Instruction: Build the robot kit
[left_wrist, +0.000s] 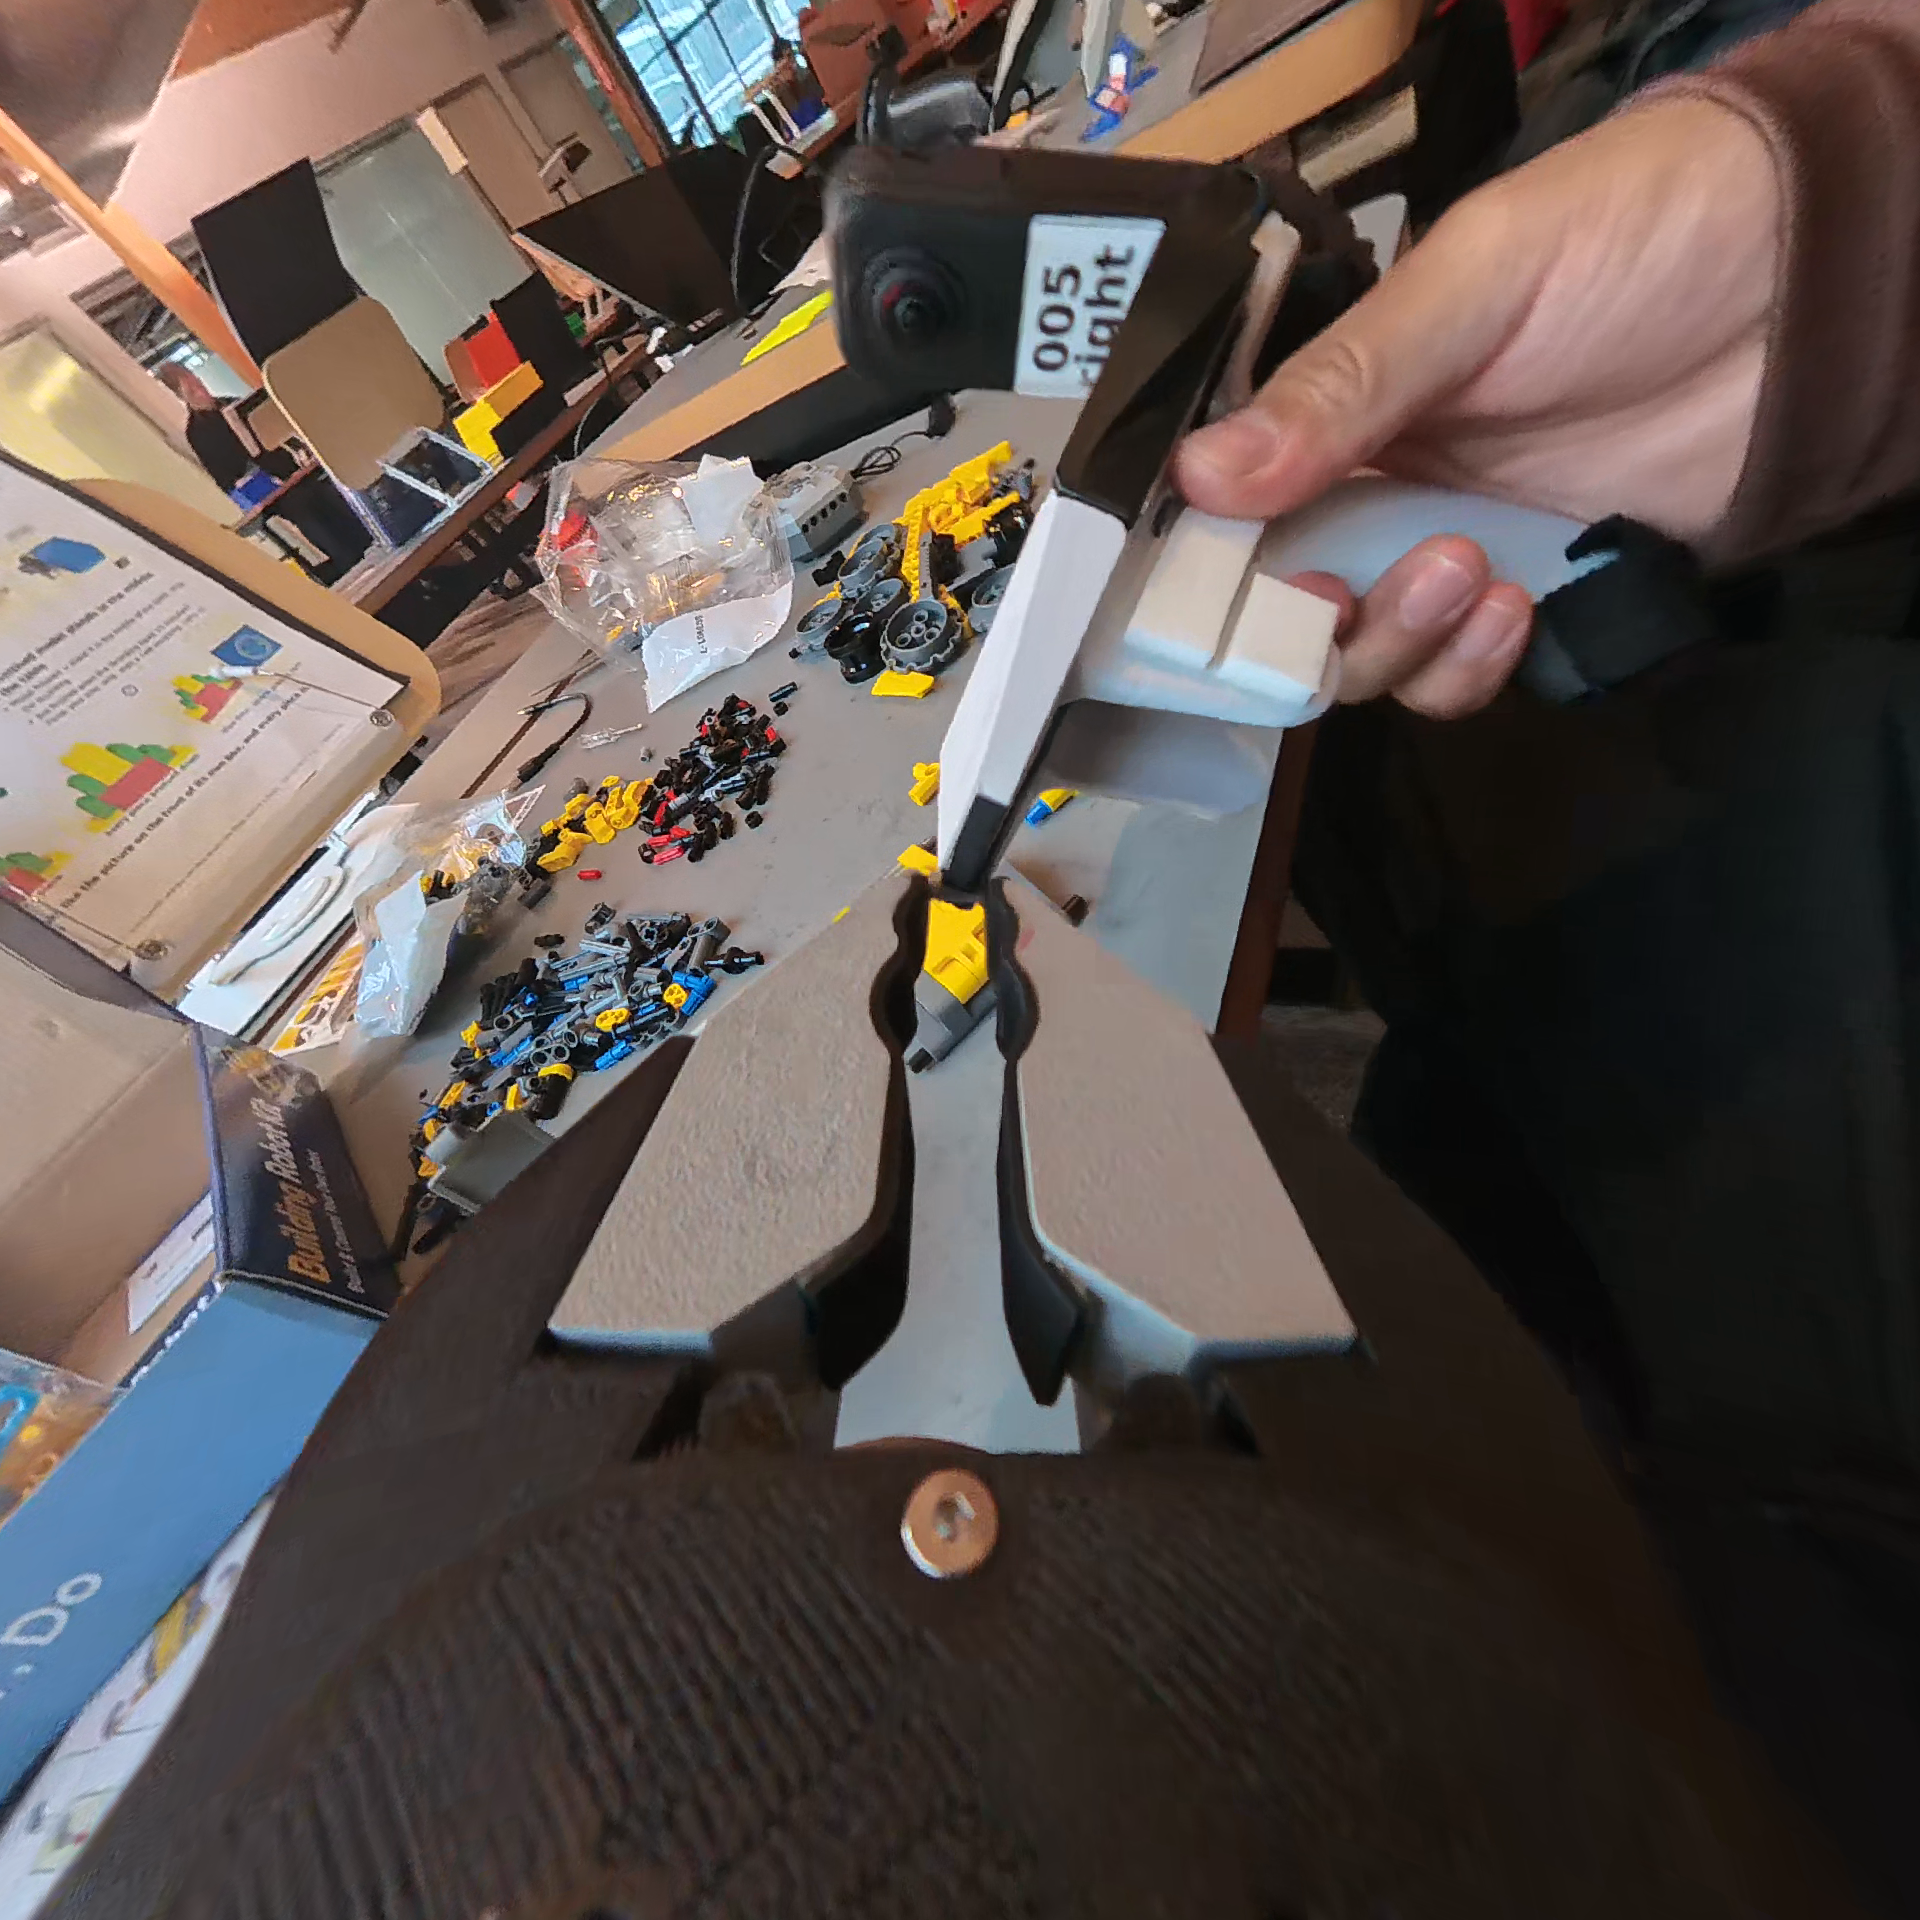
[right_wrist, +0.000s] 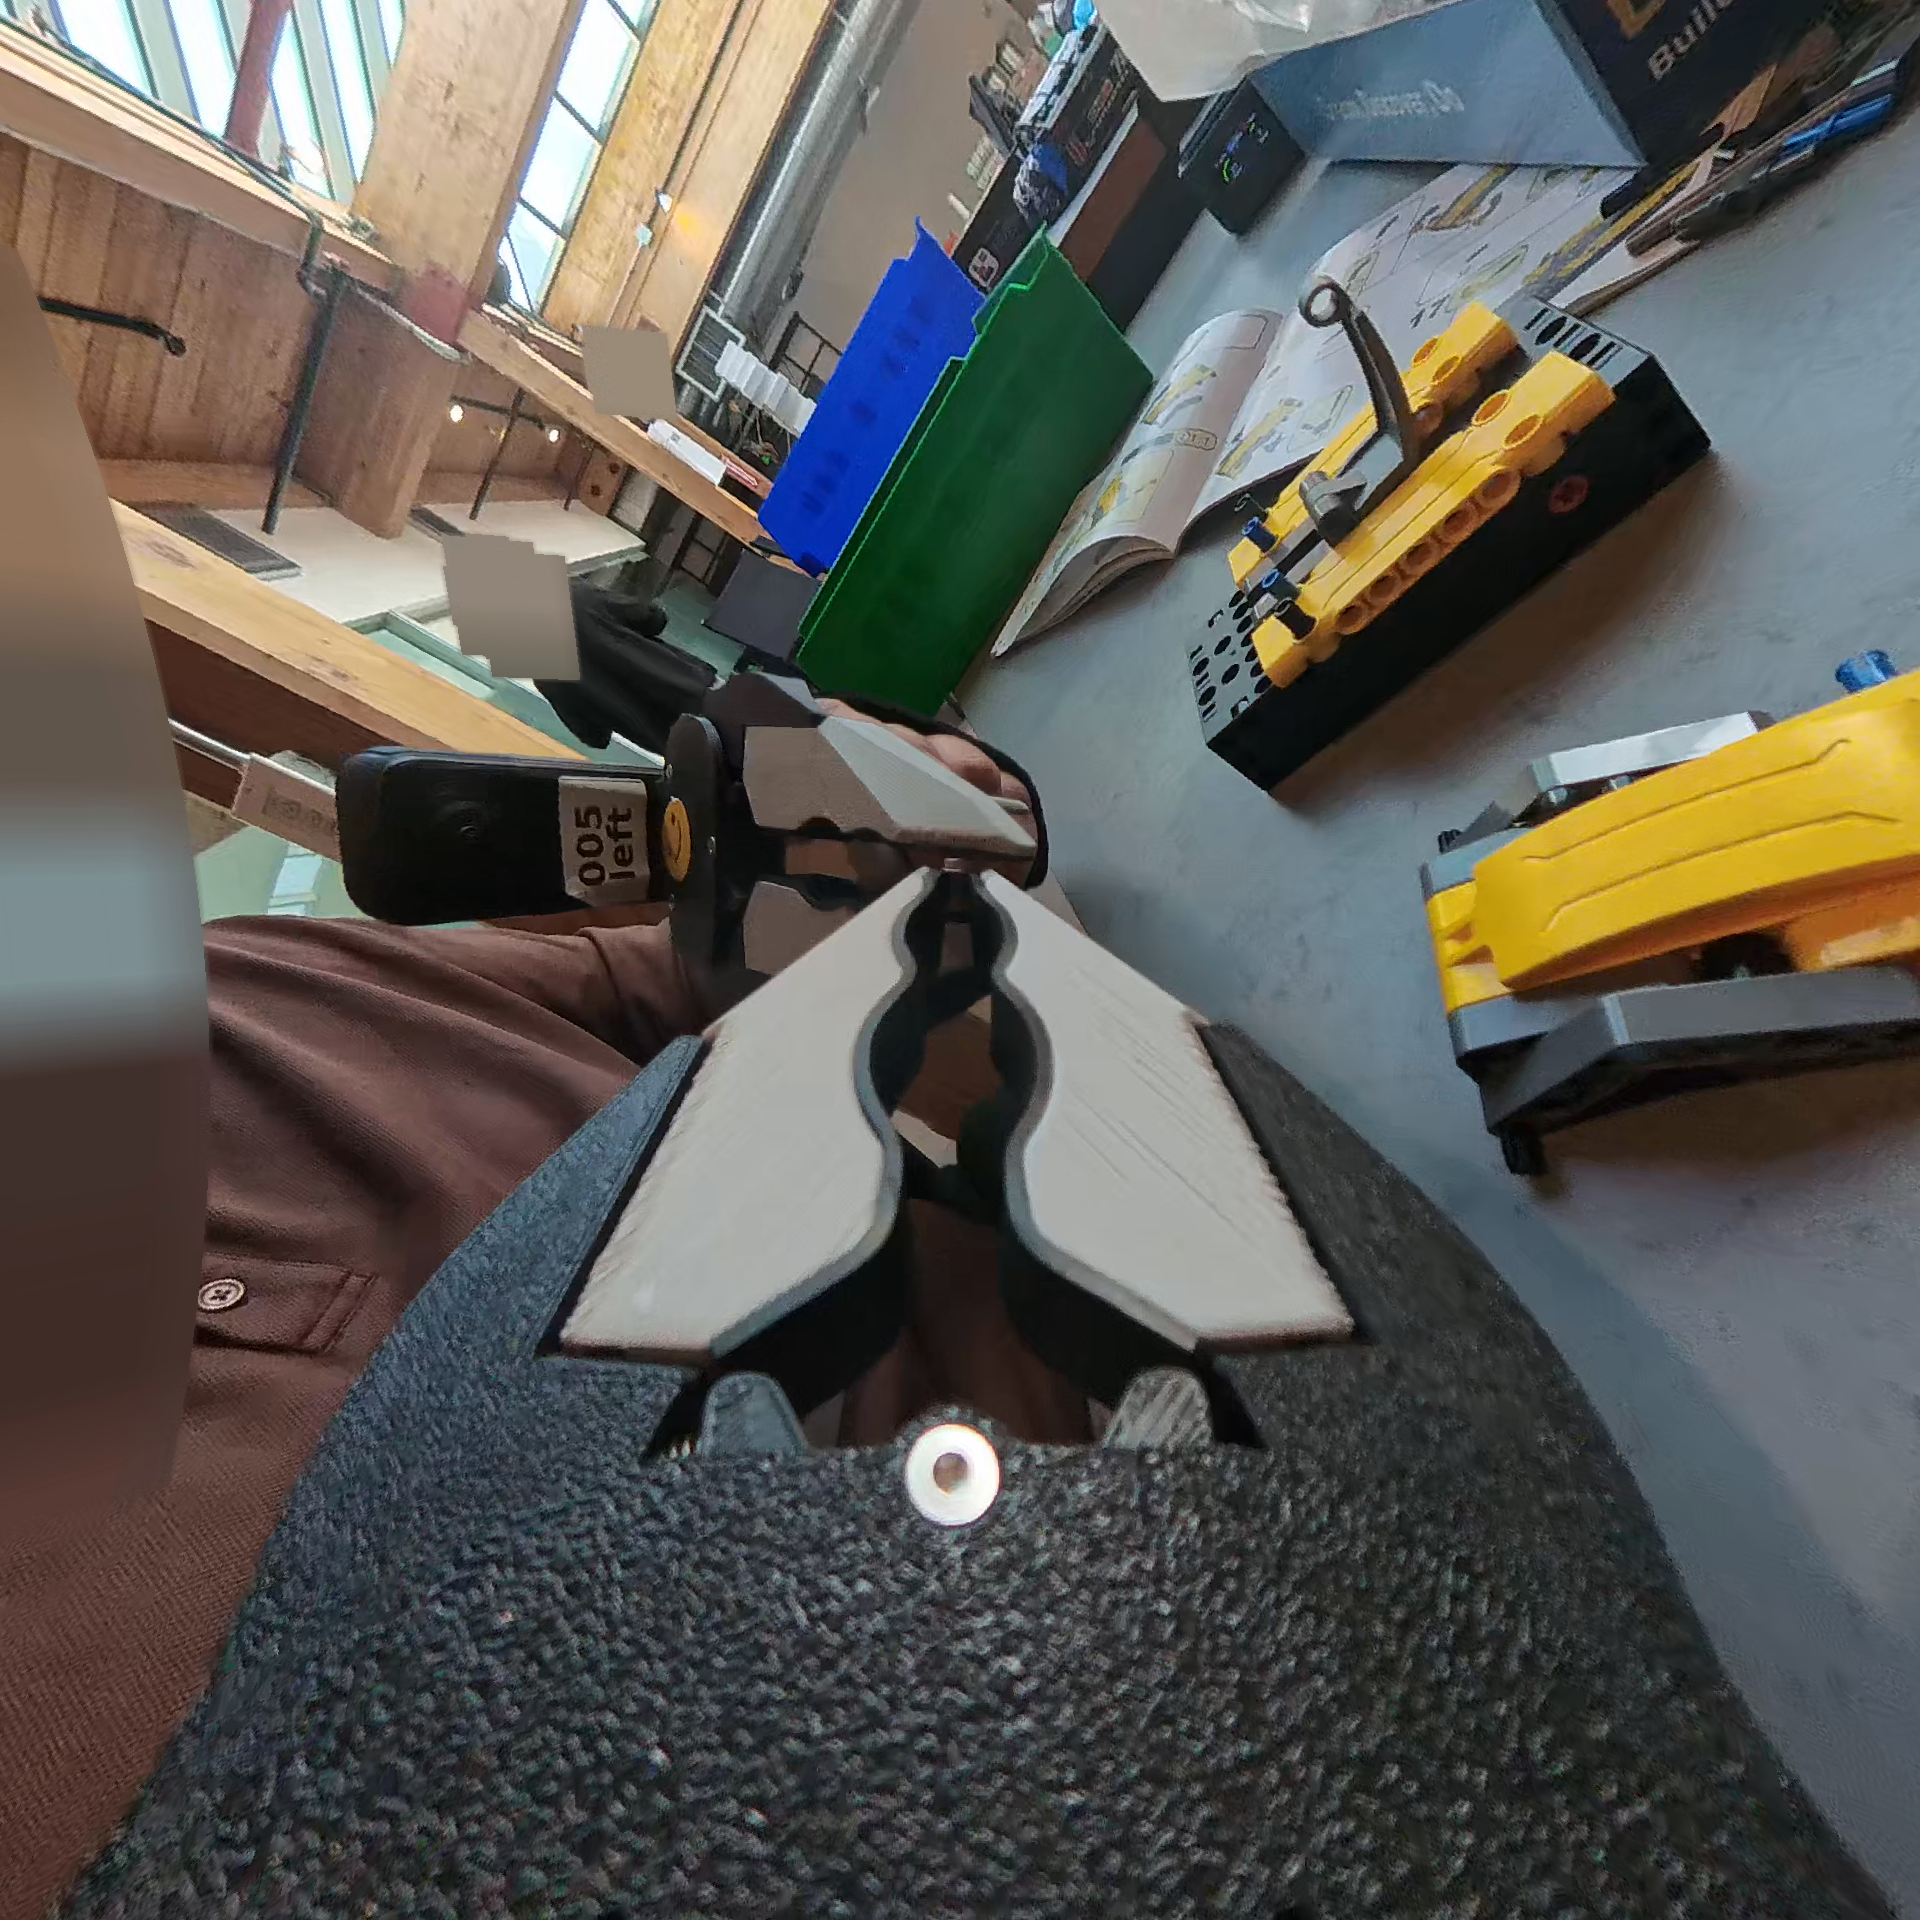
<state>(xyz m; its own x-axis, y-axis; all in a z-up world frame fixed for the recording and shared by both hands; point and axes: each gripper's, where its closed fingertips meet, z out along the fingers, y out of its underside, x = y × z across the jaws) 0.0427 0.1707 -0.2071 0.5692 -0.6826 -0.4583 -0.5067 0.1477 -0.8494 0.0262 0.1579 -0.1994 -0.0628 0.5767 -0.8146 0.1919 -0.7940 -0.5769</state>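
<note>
In the left wrist view my left gripper (left_wrist: 958, 896) is shut on a small yellow and grey brick piece (left_wrist: 954, 951), held above the near edge of the grey table (left_wrist: 831, 831). A hand (left_wrist: 1507, 416) holds my right gripper (left_wrist: 966, 857), which comes down from the upper right. Its narrow black tip touches the top of the yellow piece. In the right wrist view my right gripper (right_wrist: 951, 881) has its tips together, right against one grey finger (right_wrist: 883, 790) of the left gripper. I cannot see whether anything small sits between its tips.
Piles of small black, red, yellow and blue parts (left_wrist: 717, 769) lie on the table with plastic bags (left_wrist: 665, 561) and grey wheels (left_wrist: 914, 623). A box (left_wrist: 301, 1195) stands at the left. Two yellow assemblies (right_wrist: 1434, 509) (right_wrist: 1683, 894), an open booklet (right_wrist: 1195, 447) and a green bin (right_wrist: 966, 488) lie to the right. Left and right tips are no more than a few centimetres apart.
</note>
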